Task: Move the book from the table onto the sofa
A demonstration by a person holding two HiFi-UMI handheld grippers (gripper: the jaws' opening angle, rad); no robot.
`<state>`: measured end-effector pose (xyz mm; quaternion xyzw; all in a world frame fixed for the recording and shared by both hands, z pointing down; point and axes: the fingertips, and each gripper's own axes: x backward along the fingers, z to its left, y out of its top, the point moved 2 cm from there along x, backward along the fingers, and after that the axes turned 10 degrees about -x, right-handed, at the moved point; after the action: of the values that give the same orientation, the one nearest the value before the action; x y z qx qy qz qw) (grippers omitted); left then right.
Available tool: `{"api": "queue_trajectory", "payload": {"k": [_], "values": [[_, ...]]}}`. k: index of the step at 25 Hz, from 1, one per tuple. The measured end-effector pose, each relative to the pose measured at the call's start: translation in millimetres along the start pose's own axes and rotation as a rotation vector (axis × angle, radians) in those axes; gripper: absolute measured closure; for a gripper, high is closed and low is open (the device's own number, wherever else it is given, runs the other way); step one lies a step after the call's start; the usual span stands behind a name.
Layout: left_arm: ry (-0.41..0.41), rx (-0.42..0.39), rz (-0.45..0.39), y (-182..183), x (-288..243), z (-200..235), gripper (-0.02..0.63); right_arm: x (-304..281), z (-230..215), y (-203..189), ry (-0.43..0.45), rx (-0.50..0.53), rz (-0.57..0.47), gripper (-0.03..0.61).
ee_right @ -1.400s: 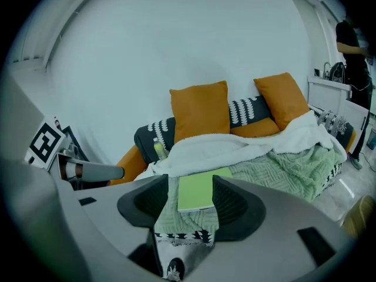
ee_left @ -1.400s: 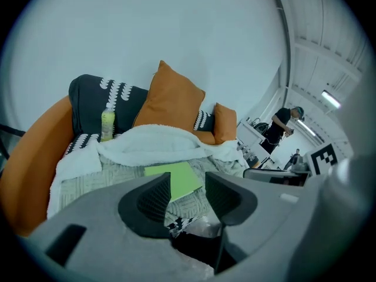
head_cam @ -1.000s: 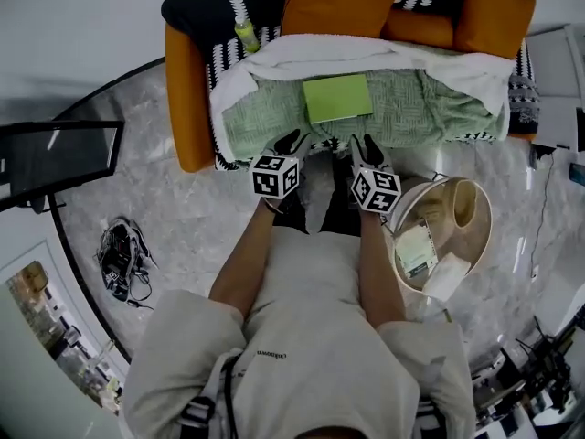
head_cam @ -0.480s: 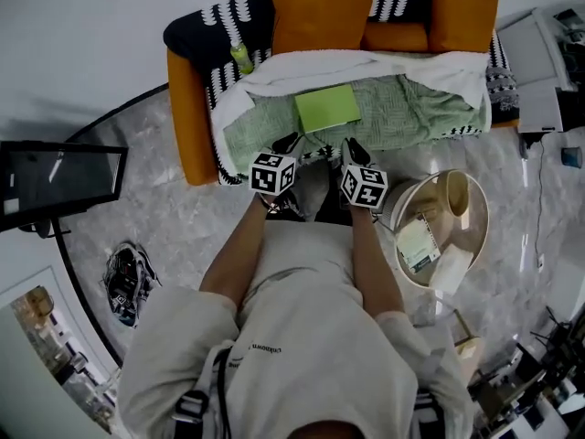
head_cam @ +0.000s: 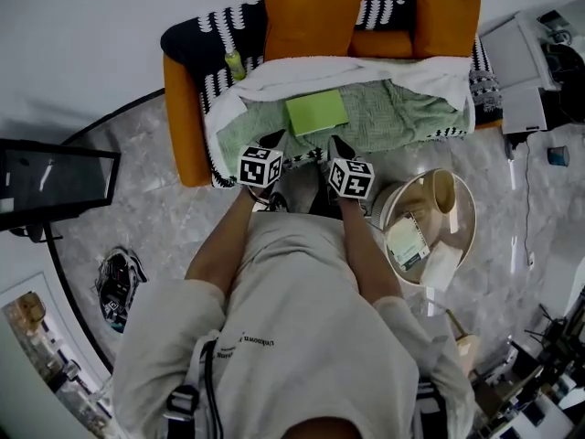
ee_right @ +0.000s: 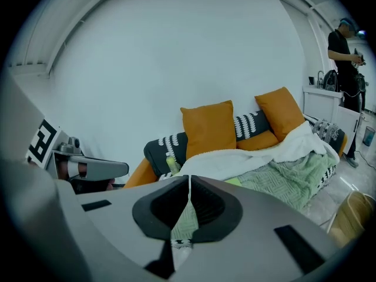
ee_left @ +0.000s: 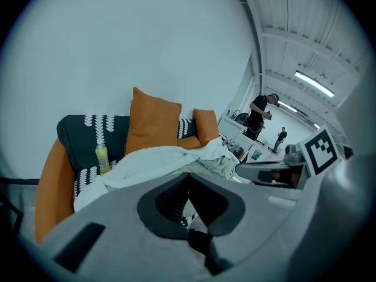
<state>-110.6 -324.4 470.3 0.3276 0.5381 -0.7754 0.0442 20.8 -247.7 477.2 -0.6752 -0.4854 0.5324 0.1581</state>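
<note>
Green and flat, the book already lies on the sofa, resting on the pale green blanket left of the seat's middle and clear of its front edge, so by the look of it the move you were asked for is done. Your left hand-held gripper and right hand-held gripper both hang just short of the seat's front edge, near the book but not touching it. Each has just been closing and is now clenched, pads together with nothing between them; only blanket and sofa show beyond the jaws in each gripper view. What remains, as I judge it, is only to draw back, since the book sits level and looks settled. Around it, a white towel is bunched along the back edge of the seat, two orange cushions stand against the backrest, and a small green bottle stands at the sofa's back left corner, well apart from the book. The round worktop is beside your right arm, off the sofa's right front corner, and carries some papers and a pale curved object that I cannot identify. Nothing stands between you and the seat; mind only the worktop's rim beside your right elbow as you pull away.
</note>
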Motion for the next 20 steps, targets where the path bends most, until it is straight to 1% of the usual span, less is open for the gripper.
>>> {"api": "queue_trajectory", "payload": {"k": [2,4,7,9,11,14,18,20], "values": [[0.040,-0.017,-0.006,-2.4,4.7,7.8,0.603,2.0,0.2,-1.4,-0.016,-0.016,-0.008,0.565],[0.081,-0.043,-0.006,-9.1,11.0,16.7,0.603,4.0,-4.4,-7.3,-0.051,-0.032,-0.003,0.571],[0.101,-0.016,0.005,-26.4,22.2,21.9,0.603,13.8,-13.0,-21.8,-0.099,-0.028,0.011,0.572],[0.087,0.000,0.007,-32.4,23.5,18.4,0.603,19.4,-16.4,-24.6,-0.113,-0.015,0.010,0.572],[0.062,-0.014,0.015,-35.1,21.4,12.1,0.603,20.9,-17.2,-22.9,-0.119,-0.004,0.002,0.572],[0.025,-0.049,0.028,-38.7,20.4,3.9,0.603,20.9,-13.4,-20.8,-0.119,0.011,-0.012,0.572],[0.000,-0.145,0.052,-43.3,21.4,-2.4,0.603,17.0,-3.8,-20.3,-0.120,0.055,0.001,0.572],[-0.011,-0.149,0.054,-45.5,22.2,-2.0,0.603,14.7,0.6,-19.7,-0.114,0.063,0.004,0.572]]}}
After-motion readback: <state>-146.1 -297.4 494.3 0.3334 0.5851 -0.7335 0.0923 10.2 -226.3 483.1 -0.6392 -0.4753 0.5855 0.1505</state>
